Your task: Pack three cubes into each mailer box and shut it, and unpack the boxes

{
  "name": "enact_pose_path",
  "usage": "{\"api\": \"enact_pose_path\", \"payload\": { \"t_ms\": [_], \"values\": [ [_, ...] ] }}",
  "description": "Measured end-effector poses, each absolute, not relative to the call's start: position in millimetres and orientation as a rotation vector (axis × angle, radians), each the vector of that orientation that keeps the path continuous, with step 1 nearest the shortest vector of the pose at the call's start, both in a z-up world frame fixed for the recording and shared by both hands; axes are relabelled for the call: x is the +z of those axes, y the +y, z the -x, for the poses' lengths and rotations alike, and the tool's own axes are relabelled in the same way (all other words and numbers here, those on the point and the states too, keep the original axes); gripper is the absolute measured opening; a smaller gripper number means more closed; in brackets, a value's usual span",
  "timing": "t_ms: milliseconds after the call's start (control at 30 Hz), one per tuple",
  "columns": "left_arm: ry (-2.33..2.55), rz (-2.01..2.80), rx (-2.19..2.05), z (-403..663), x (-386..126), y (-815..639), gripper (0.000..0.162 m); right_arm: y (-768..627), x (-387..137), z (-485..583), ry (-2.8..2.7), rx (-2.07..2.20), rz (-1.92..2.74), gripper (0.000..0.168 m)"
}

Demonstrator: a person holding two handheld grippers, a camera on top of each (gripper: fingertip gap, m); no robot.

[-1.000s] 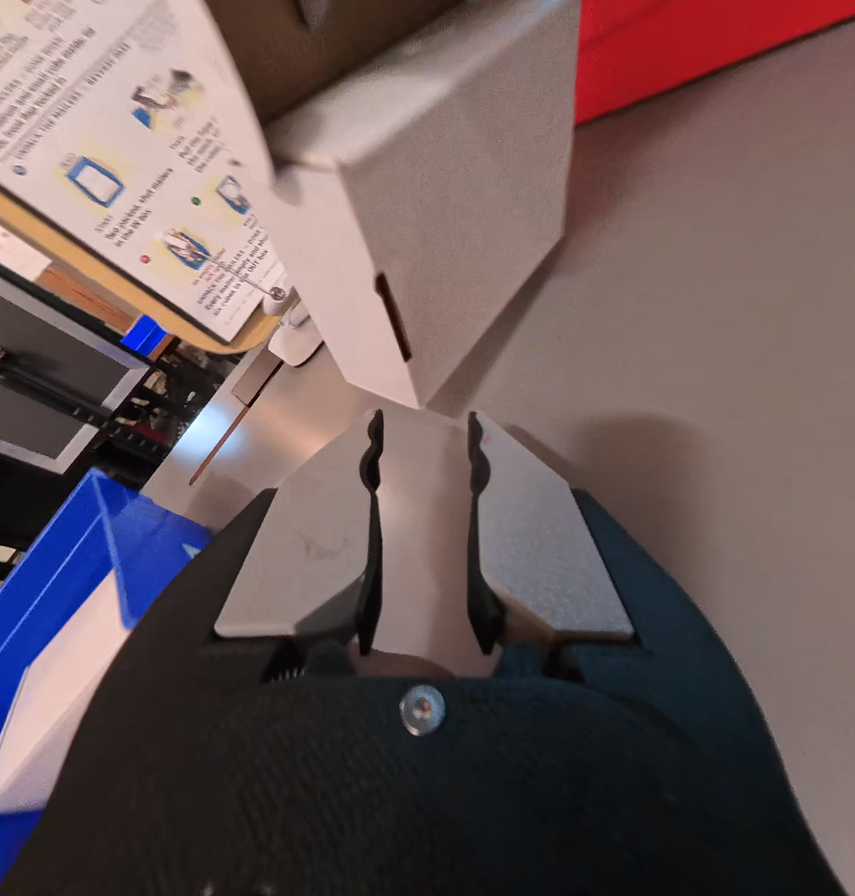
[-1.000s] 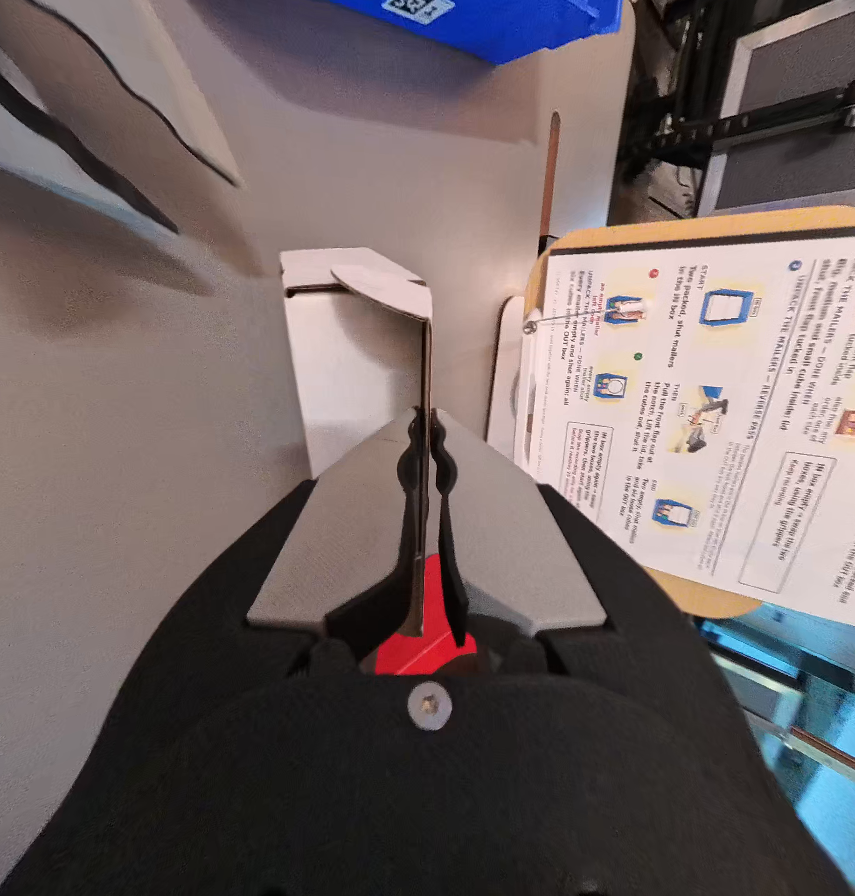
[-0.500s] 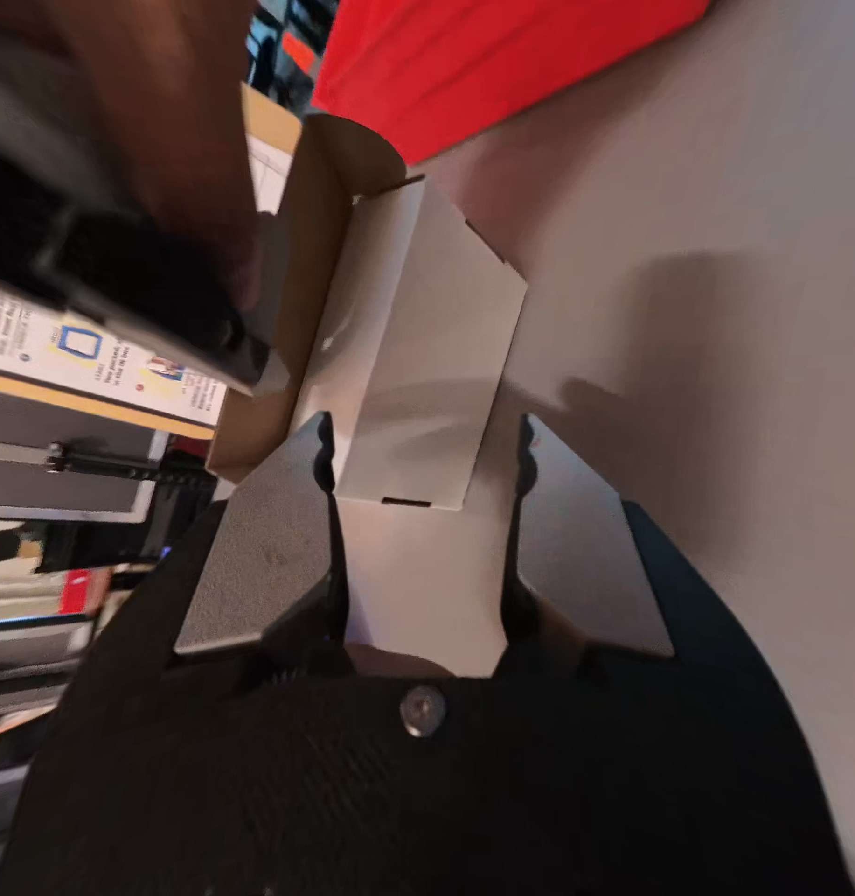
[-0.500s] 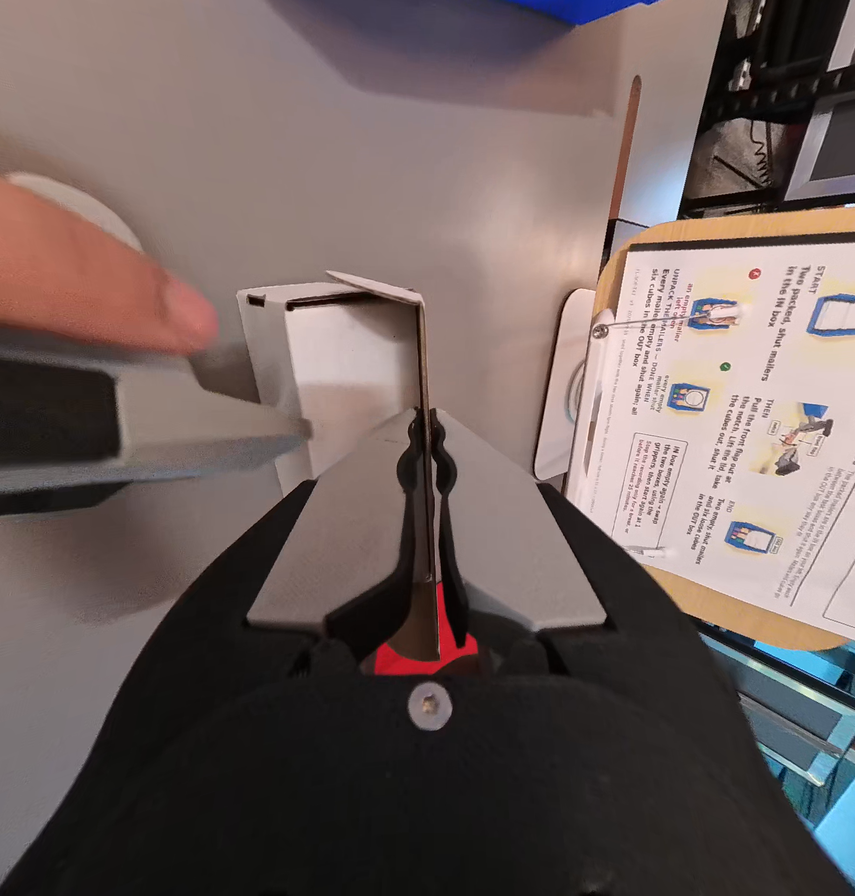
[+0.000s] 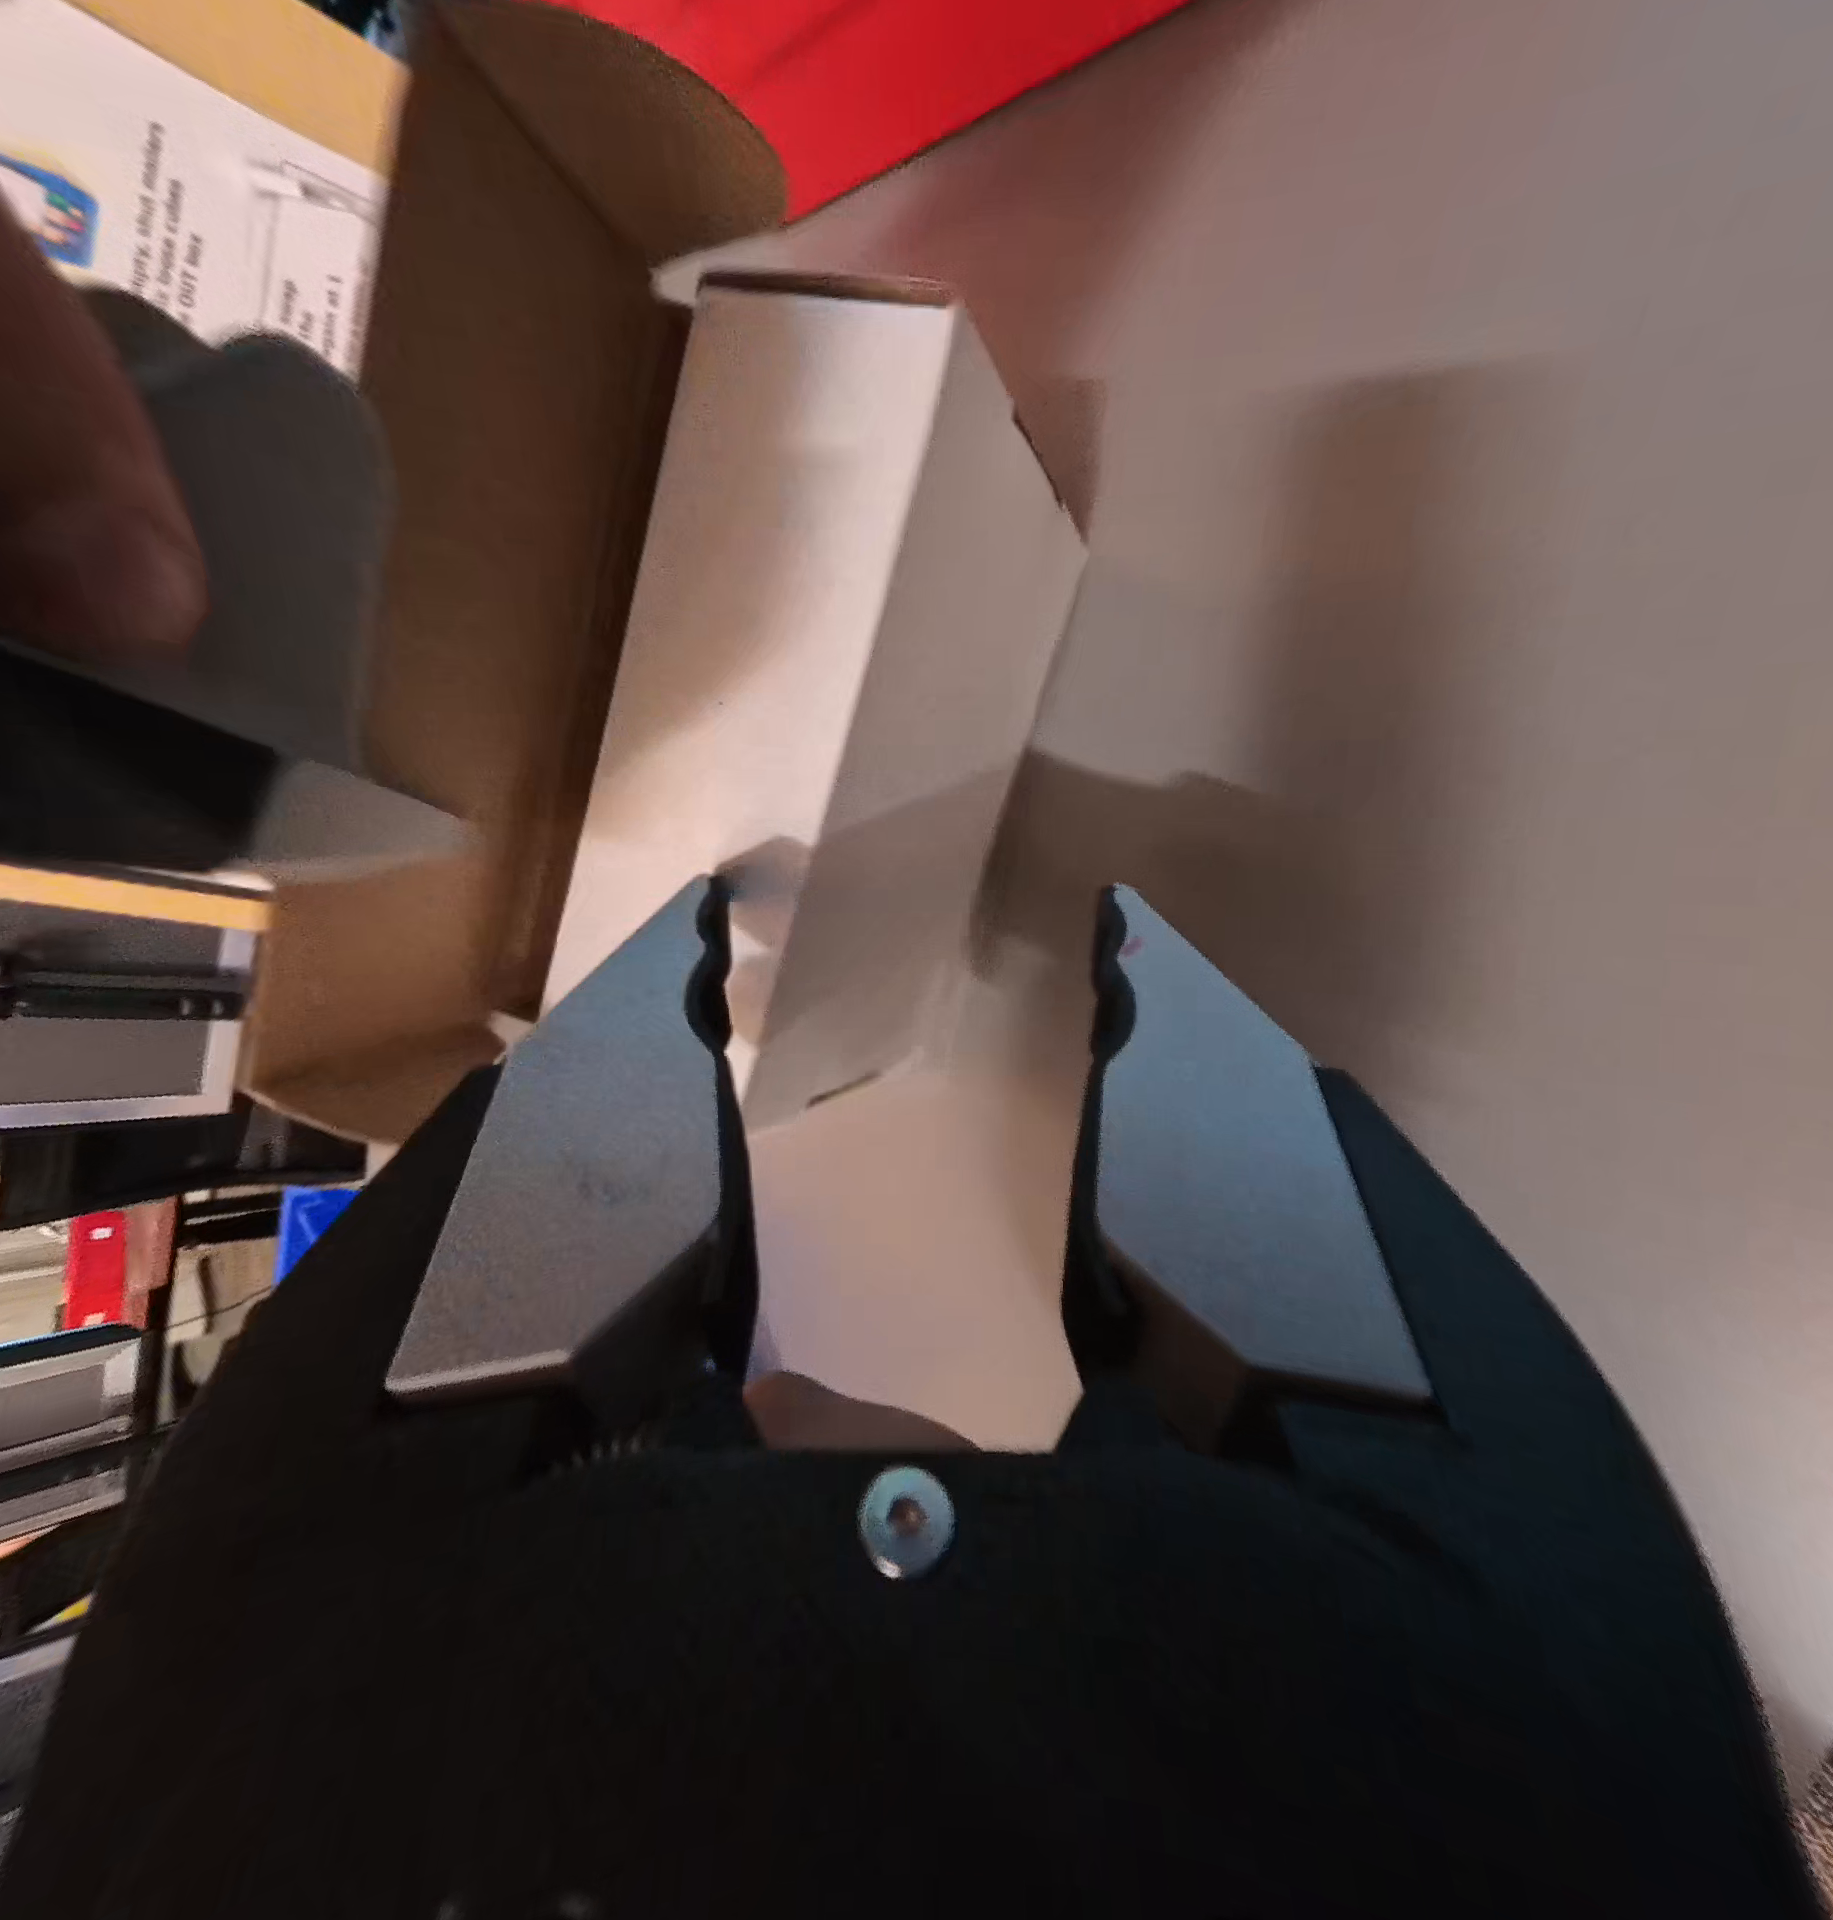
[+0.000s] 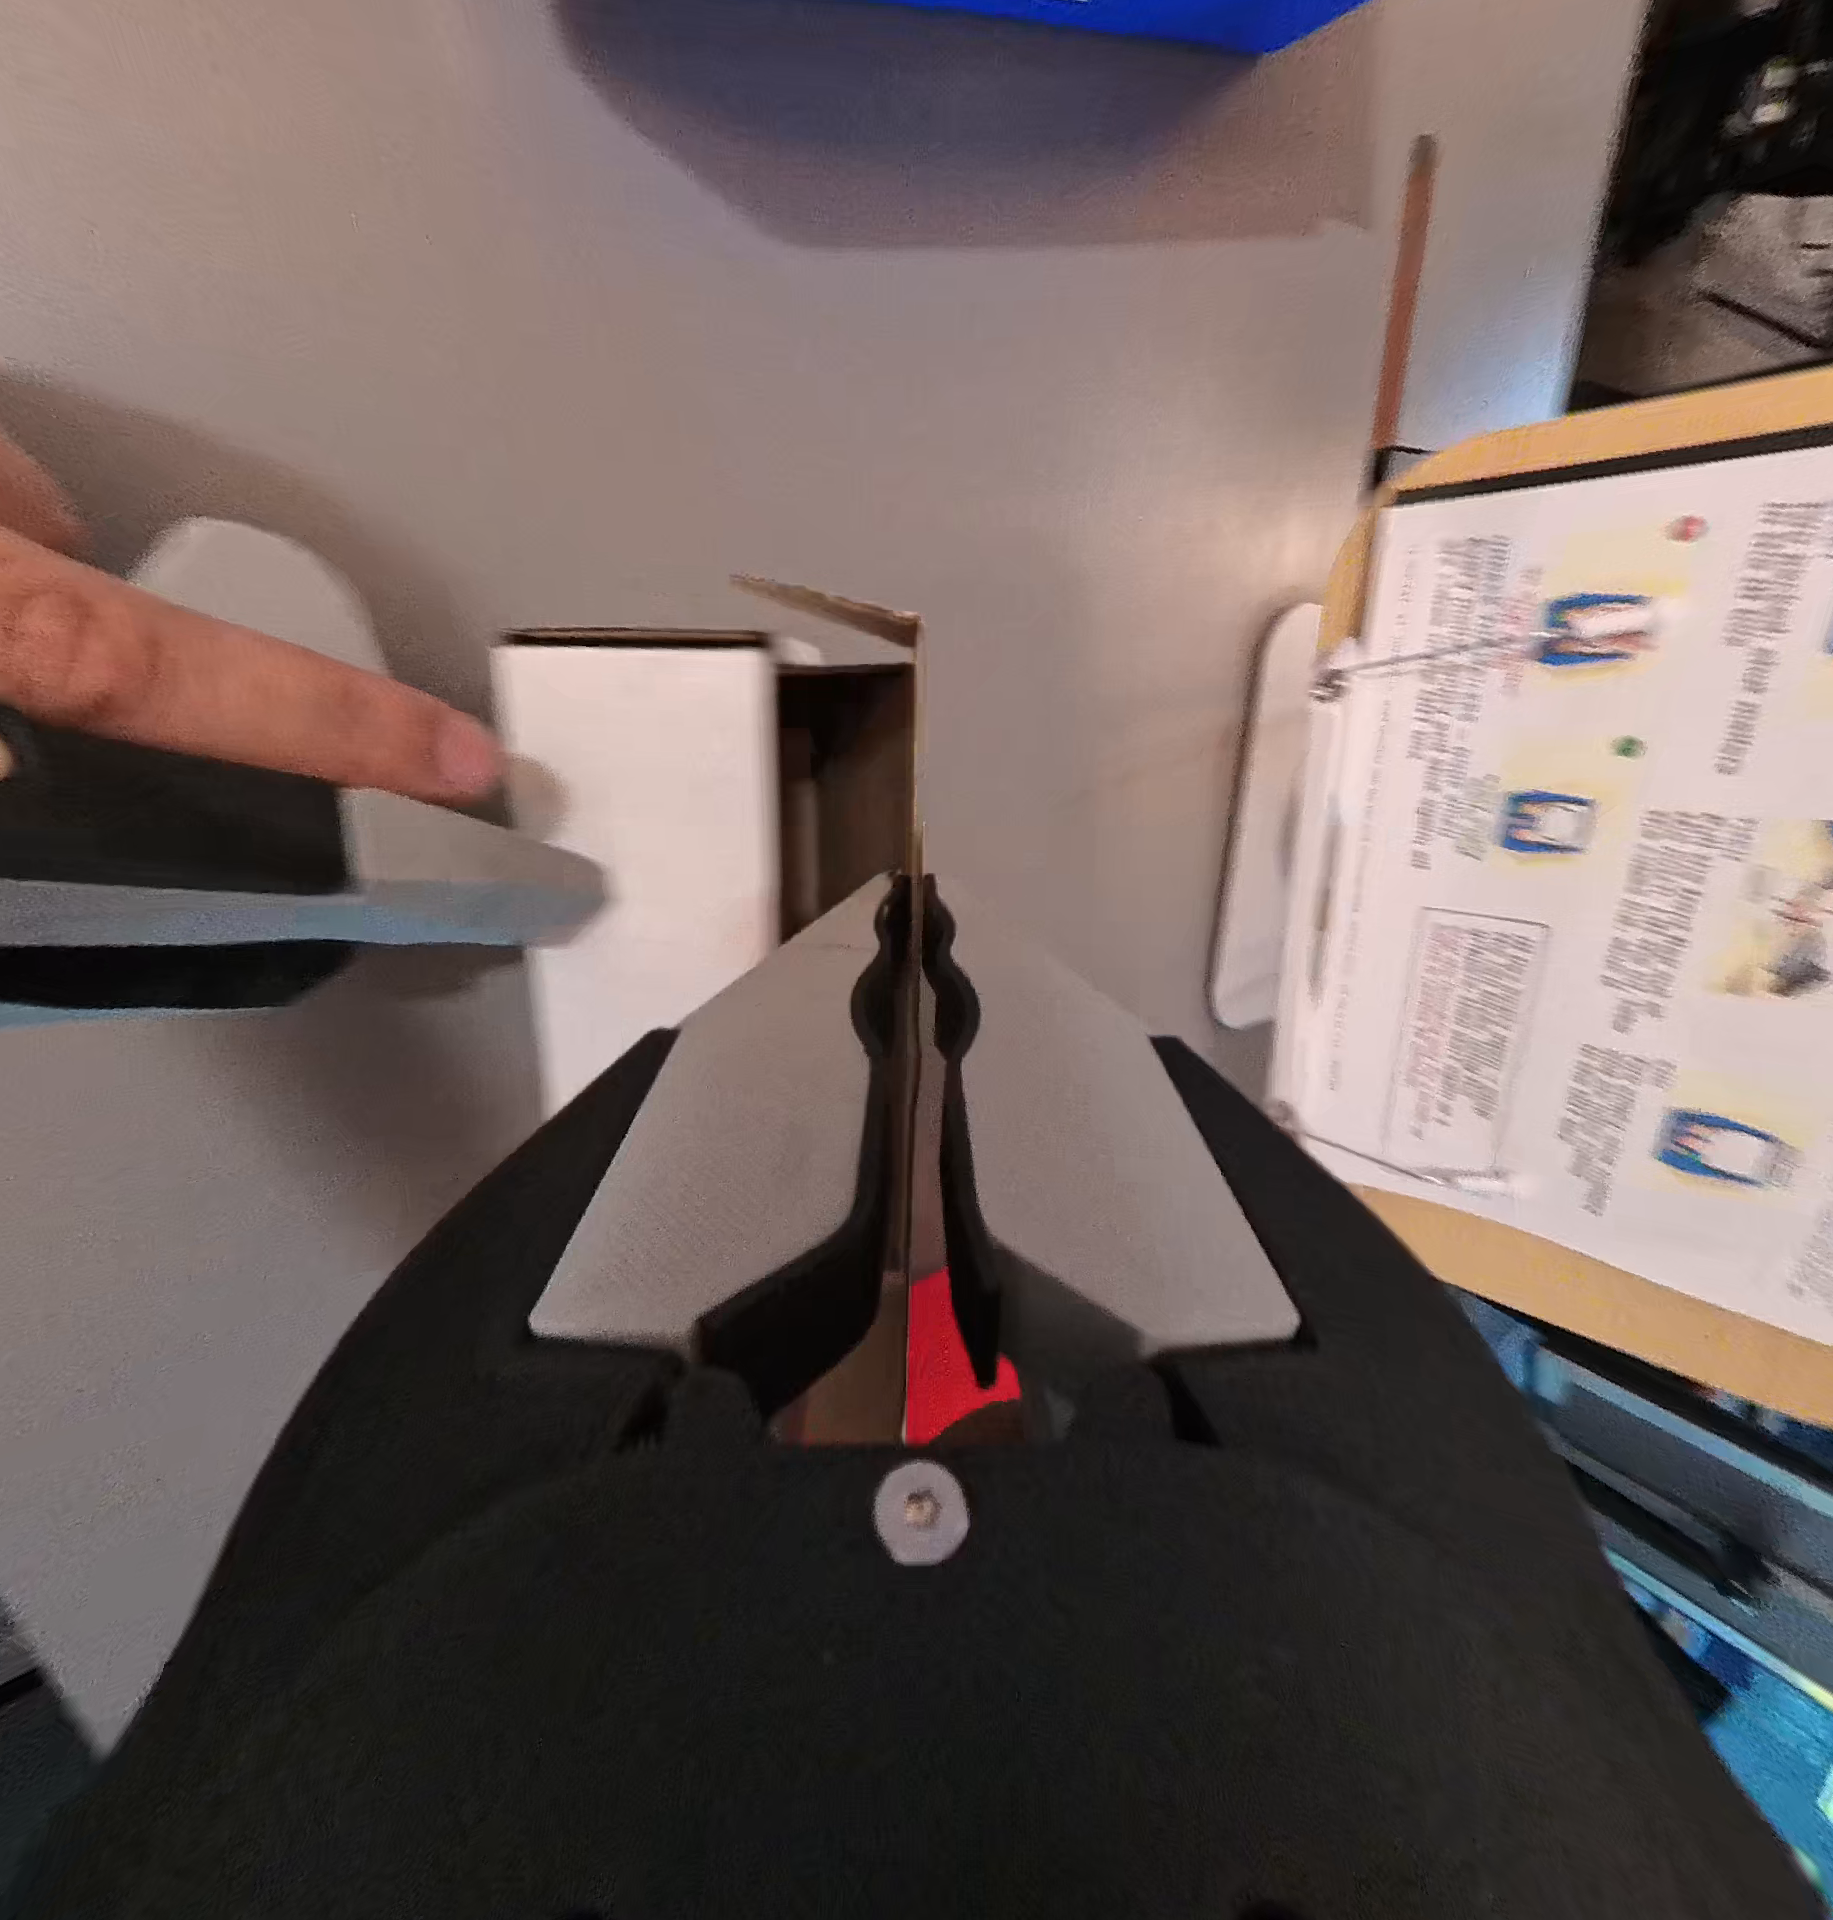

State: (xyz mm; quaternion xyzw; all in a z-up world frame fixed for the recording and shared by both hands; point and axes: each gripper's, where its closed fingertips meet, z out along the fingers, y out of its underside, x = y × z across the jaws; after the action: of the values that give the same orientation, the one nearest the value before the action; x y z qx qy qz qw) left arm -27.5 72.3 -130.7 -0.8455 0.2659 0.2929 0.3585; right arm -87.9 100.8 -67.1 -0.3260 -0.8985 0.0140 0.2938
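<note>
Your right hand-held gripper point(image 6: 914, 904) stays clamped on the box's point(image 6: 631, 821) lid point(image 6: 914, 748), while your left hand-held gripper point(image 5: 907, 914), jaws now spread and empty, has closed in on the box wall just ahead, so the opening is under way.

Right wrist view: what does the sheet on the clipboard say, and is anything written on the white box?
Printed sheet on the wooden clipboard: blocks of small print beside little pictures, all too blurred to read.
Same sheet in the left wrist view: a few lines of print, also blurred.
White box: no words, label or number seen on the faces in view.
</note>
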Motion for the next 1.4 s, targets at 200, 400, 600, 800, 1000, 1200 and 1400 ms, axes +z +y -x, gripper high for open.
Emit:
{"api": "enact_pose_path", "payload": {
  "t_ms": [200,400,600,800,1000,1200,1400],
  "values": [
    [0.731,2.257,0.669,16.2,-167.5,60.5,0.056,105.7,-56.5,87.7,-2.391,0.058,0.884,0.000],
    [0.743,2.227,0.601,2.6,-169.8,63.2,0.059,105.6,-60.2,86.5,-2.381,0.033,0.876,0.000],
    [0.650,2.091,0.705,7.0,-118.8,77.6,0.081,104.5,-60.9,86.3,-2.367,-0.009,0.850,0.000],
    [0.711,2.245,0.724,29.7,-136.3,92.9,0.105,98.3,-61.8,80.9,-2.393,-0.004,0.840,0.000],
    [0.790,2.349,0.471,9.2,-156.2,86.5,0.084,108.3,-48.4,85.5,-2.351,-0.002,0.841,0.000],
    [0.808,2.384,0.457,3.9,-186.3,75.3,0.083,122.5,-38.4,91.1,-2.390,0.005,0.834,0.000],
    [0.805,2.384,0.415,-0.1,-184.2,73.7,0.079,163.9,-40.4,123.1,-2.415,-0.148,0.842,0.000]
  ]
}}
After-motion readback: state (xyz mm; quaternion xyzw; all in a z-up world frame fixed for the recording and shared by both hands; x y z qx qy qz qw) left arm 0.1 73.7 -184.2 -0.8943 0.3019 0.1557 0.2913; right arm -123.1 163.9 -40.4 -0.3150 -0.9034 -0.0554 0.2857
